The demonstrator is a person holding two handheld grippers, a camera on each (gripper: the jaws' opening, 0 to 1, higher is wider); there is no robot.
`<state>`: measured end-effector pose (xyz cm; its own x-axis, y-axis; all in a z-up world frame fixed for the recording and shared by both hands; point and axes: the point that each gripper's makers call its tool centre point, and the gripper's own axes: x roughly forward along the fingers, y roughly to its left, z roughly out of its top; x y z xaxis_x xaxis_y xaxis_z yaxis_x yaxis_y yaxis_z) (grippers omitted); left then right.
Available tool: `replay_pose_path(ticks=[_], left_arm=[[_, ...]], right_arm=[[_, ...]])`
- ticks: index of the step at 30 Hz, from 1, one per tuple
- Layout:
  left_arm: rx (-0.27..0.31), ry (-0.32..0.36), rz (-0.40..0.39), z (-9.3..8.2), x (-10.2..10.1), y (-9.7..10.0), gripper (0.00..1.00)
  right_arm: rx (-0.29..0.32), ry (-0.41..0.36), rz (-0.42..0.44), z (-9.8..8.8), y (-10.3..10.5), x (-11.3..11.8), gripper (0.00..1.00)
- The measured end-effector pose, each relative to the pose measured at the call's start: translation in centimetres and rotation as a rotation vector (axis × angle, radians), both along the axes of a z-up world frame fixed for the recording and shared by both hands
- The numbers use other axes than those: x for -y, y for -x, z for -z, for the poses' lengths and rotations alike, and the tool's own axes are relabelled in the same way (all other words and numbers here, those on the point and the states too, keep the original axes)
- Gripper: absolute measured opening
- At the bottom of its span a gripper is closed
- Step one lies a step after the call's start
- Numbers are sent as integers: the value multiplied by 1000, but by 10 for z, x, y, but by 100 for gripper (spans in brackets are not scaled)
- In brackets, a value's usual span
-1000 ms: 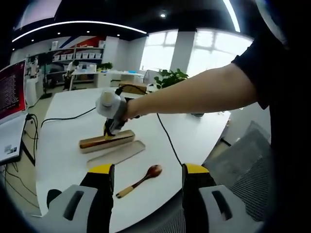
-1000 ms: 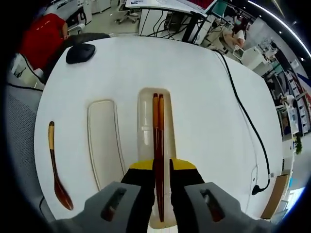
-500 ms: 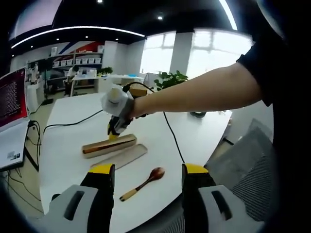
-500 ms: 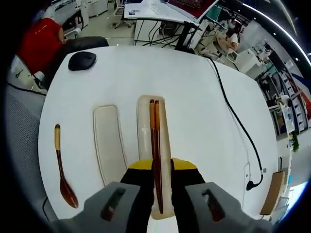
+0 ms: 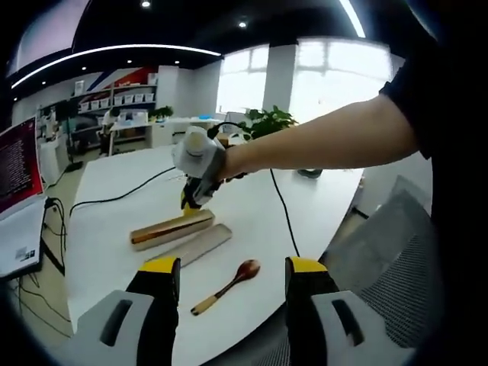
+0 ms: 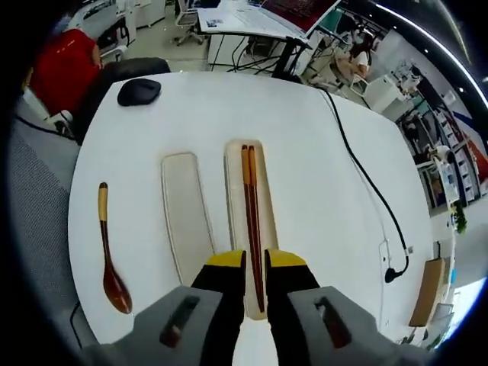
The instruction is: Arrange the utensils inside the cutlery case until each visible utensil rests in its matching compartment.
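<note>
1. In the right gripper view, the right tool (image 6: pixel 255 263) is hanging above the white surface (image 6: pixel 320 175); its two jaws are standing close to each other with a narrow gap, and the near ends of the chopsticks (image 6: pixel 252 213) are showing in this gap; I cannot tell if the jaws are pressing them or only standing beside them.
2. The chopsticks are lying side by side along the case (image 6: pixel 245 221), inside its long tray; the lid (image 6: pixel 187 213) of the case is lying flat just beside it, apart from it and parallel.
3. The wooden spoon (image 6: pixel 109 248) is lying on the surface beyond the lid, well apart from the case, outside any compartment; its dark bowl is pointing to the near side and its pale handle end to the far side.
4. A black mouse (image 6: pixel 139 91) is resting near the far edge of the surface; a black cable (image 6: pixel 366 179) is running across the surface on the other side of the case.
5. In the left gripper view, the left tool (image 5: pixel 232 274) is waiting near the edge of the surface with its jaws wide apart and nothing between them; the spoon (image 5: pixel 226 285) is lying just in front of it, then the lid (image 5: pixel 187 245), then the case (image 5: pixel 171 228).
6. In this view the right tool (image 5: pixel 197 171) is also showing, held by a person's arm (image 5: pixel 320 145) above the far end of the case.
</note>
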<state>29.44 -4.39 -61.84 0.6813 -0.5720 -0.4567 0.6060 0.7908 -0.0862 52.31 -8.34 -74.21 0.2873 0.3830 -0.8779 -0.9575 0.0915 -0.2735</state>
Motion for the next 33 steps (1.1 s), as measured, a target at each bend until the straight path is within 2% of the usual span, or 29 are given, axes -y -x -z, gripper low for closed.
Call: replay_pose_path(ticks=[3, 5, 7, 17, 33], left_arm=[[5, -16, 3, 0, 2, 0, 57], [28, -64, 24, 0, 4, 2, 57], [26, -69, 25, 1, 4, 1, 57], [29, -57, 34, 0, 5, 1, 57], [42, -47, 32, -3, 5, 1, 56]], right_arm=[[3, -11, 23, -2, 0, 5, 10], [-5, -15, 44, 0, 2, 12, 10], [-7, -13, 54, 2, 4, 17, 12], [-30, -53, 88, -4, 19, 24, 17], [-71, -66, 75, -3, 50, 27, 23]])
